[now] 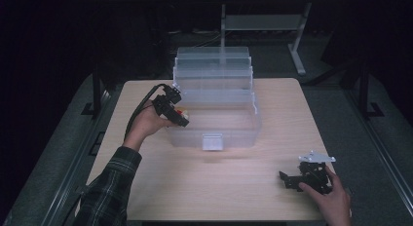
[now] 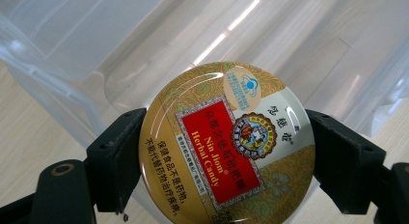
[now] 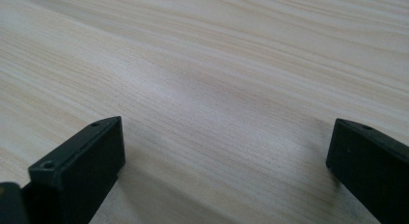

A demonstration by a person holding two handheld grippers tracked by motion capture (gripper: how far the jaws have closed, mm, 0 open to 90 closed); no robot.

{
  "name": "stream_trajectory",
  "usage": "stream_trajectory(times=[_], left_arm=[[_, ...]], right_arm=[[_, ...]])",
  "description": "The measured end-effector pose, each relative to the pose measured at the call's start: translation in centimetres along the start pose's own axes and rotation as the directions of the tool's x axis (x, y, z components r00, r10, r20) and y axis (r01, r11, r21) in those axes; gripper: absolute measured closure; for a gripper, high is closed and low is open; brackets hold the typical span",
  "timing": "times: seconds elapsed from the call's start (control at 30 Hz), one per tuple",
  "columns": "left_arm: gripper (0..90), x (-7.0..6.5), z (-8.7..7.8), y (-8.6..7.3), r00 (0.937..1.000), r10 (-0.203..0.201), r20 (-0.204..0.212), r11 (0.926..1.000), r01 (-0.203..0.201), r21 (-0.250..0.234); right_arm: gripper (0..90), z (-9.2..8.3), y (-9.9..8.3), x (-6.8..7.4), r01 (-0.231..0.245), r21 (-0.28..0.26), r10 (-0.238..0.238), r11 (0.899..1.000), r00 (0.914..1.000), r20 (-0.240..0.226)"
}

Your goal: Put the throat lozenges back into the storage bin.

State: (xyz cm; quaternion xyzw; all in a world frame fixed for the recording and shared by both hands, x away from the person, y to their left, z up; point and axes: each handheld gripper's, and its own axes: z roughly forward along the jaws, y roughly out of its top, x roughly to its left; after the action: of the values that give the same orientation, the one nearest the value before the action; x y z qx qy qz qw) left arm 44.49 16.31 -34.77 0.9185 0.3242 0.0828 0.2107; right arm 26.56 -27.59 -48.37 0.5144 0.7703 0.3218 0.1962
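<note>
The left gripper (image 2: 226, 151) had its jaws clamped on a round candy tin (image 2: 227, 146), held right at the left wall of the clear plastic box (image 1: 234, 126); the right gripper (image 3: 226, 151) sat wide open, holding nothing, low over the wooden table (image 3: 217, 64), well apart from the box.

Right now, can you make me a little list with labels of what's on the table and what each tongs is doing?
Left tongs: shut on the Nin Jiom Herbal Candy tin, at the box's left rim
Box: clear plastic storage box, lid tipped open at the back
Right tongs: open, holding nothing, low over the bare wooden table
</note>
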Motion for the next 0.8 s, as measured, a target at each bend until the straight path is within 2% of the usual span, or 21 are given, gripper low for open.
stream_trajectory(times=[0.3, 0.8], left_arm=[[18.7, 0.18, 0.25, -0.14, 1.0, 0.002, 0.002, 1.0, -0.002, -0.005], [18.3, 0.13, -0.73, -0.33, 0.9999, -0.007, 0.012, 0.9991, 0.007, -0.042]], right_arm=[[0.0, 0.0, 0.0, 0.0, 0.0, 0.0, 0.0, 1.0, 1.0, 0.0], [0.0, 0.0, 0.0, 0.0, 0.0, 0.0, 0.0, 1.0, 1.0, 0.0]])
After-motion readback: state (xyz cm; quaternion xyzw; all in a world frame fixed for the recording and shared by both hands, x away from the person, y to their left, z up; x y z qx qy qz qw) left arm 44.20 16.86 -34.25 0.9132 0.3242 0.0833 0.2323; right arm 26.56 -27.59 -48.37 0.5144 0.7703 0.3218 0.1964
